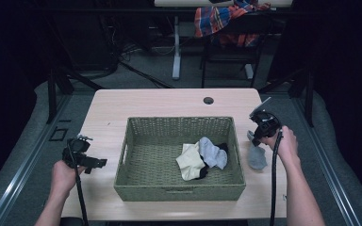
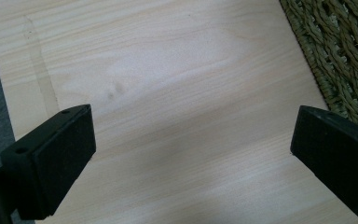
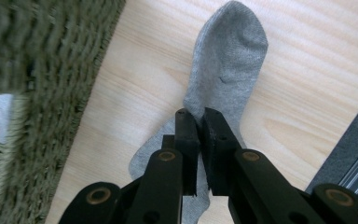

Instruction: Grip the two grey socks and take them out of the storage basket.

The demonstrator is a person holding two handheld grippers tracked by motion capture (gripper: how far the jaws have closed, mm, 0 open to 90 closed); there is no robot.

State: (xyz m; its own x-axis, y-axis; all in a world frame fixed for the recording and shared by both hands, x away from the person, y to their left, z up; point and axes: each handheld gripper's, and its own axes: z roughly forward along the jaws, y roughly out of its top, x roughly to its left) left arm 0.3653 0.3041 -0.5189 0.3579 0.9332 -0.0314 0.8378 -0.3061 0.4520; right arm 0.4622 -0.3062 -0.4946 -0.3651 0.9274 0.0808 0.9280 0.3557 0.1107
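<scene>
I'm pinching the grey sock [image 3: 223, 70] in my right gripper [image 3: 200, 119] at the frame's right, beside the basket [image 1: 122, 162]; the thin pinch risks slipping; left gripper [image 2: 191, 140] is hanging released

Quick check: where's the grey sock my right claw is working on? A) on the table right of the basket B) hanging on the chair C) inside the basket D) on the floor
A: the grey sock lies on the table beside the basket, with the right claw closed on it.
</scene>
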